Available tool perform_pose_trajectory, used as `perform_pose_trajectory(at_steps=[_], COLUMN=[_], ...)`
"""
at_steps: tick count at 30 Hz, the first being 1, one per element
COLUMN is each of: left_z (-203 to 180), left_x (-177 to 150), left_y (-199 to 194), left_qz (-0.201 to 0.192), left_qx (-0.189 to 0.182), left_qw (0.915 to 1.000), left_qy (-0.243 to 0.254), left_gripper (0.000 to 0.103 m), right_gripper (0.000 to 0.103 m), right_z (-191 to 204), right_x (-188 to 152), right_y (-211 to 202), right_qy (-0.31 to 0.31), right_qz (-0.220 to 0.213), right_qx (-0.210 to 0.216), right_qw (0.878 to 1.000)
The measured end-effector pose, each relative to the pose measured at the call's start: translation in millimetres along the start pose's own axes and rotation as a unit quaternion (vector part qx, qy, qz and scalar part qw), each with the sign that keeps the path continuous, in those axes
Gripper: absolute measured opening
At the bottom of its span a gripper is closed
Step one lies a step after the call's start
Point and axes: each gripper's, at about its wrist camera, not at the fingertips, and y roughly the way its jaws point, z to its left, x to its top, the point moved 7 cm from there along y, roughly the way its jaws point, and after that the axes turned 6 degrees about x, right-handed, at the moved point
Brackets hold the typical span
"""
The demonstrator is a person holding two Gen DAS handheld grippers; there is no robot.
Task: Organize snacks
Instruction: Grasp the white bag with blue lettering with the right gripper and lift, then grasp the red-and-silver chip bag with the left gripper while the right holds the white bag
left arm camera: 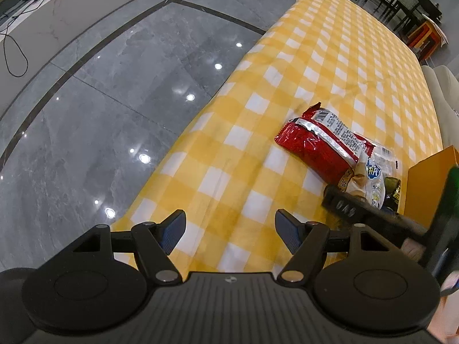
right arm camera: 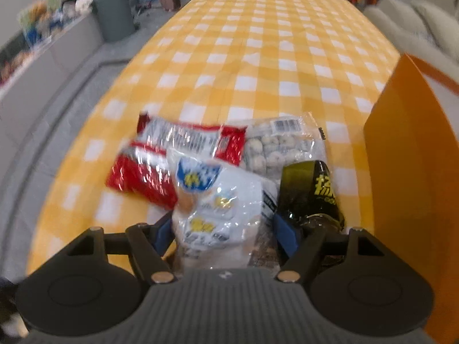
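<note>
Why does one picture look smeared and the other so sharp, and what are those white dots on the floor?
Right wrist view: motion blur smears the white snack bag and red packet. Left wrist view: sharp; the dots are ceiling lights mirrored in the glossy floor. Both views: the fisheye lens bows the checked tablecloth.

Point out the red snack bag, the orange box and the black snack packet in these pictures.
red snack bag [left arm camera: 312, 150]: left wrist view, on its shiny red side panel.
orange box [right arm camera: 407, 154]: right wrist view, on its near orange wall.
black snack packet [right arm camera: 311, 189]: right wrist view, on its glossy front beside the yellow lettering.
</note>
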Motion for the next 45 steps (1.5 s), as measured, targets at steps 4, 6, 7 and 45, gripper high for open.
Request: perform_pose_trajectory(at_steps=[4,6,7,45], left_z=[2.8,3.1,3.1,-69.5], left_x=[0.5,0.4,0.5,10.1], left_y=[-0.4,-1.9,-2.5,15.3], left_qz=[0.002,0.000,-0.001,0.044], left_qx=[0.001,0.001,0.001,-0.125], left_qw=[1.0000,1.0000,1.0000,0.9581], left_qy=[-0.007,-0.008,-0.008,-0.254], left_gripper=[0.083,0.083,0.083,0.085], right_gripper=[0.059,0.049,0.047,0.043], right_z=[2.3,-1.6,-3.5,-117.4], right_x=[-9.0,-11.3,-11.0,-9.1], right_y=[-5.3,-12.7,-16.0,-198.1], right_qy=[-0.023,-0.004,0.005,0.047], right_qz=[-0.026,-0.034,-0.035,-0.233], right_qx=[-0.008,0.016,0.028,0.173], right_qw=[0.999,0.999,0.999,0.956])
